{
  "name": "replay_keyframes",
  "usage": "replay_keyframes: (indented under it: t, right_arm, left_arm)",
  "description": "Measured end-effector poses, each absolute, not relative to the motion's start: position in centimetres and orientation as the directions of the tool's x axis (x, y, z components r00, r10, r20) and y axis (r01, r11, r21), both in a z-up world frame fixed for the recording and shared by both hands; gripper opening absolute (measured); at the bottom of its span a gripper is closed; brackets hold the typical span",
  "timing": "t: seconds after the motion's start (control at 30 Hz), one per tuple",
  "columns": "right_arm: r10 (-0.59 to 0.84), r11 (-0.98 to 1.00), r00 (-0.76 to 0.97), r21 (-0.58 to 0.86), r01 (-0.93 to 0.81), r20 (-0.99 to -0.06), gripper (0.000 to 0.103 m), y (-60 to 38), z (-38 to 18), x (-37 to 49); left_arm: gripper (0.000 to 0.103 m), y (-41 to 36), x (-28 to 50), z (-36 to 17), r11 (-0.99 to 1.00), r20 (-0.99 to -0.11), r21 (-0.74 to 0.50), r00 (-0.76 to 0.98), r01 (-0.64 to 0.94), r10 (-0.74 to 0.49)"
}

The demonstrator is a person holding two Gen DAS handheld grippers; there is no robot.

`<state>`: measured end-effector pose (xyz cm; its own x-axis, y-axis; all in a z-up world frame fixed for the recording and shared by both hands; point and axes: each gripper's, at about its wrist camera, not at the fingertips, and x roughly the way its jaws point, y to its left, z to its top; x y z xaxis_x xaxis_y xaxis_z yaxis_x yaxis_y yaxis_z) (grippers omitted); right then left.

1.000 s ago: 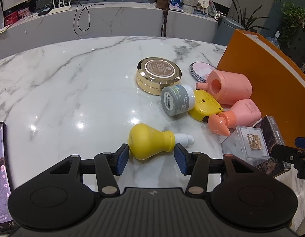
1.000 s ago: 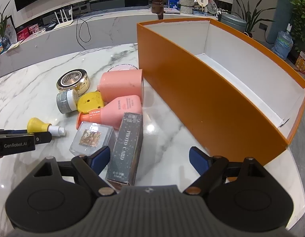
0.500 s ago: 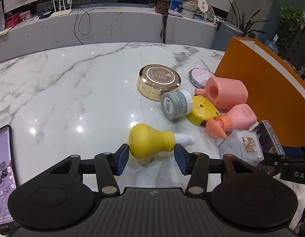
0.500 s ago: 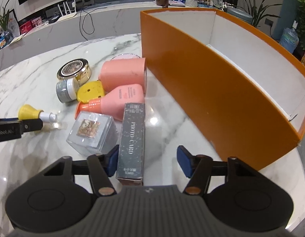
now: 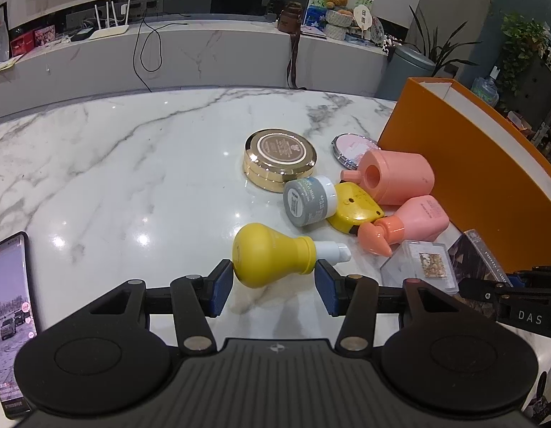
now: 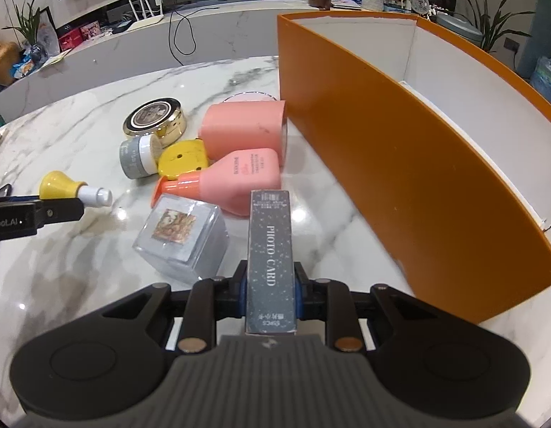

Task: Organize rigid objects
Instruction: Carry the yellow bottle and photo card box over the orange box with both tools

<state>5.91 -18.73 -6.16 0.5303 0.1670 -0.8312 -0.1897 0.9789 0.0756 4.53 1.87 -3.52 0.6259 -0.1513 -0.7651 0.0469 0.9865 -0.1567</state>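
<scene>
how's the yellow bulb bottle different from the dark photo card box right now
The yellow bulb bottle is rounded with a white nozzle; the photo card box is long, flat-sided and dark. The bottle sits between the left gripper fingers; the box is clamped in the right gripper. Both lie lengthwise.

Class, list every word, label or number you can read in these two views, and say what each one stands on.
"PHOTO CARD": on the dark box held in the right gripper.
"DAS": on the right gripper's side, seen from the left wrist.
"robot.AI", its start cut off: on the left gripper, seen from the right wrist.
Too small or blurred: print on the pink bottle, grey jar, gold tin and phone screen.
</scene>
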Motion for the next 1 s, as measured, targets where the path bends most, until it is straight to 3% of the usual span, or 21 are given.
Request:
replay_keyframes:
  t: [1.0]
  right_arm:
    - [0.267,0.959,0.631,0.138,-0.247,-0.728,0.022,-24.0,4.3,5.8]
  left_arm:
    - [0.057,-4.9,4.3,3.7,0.984,-0.726,-0.102,0.665,0.144,-0.172]
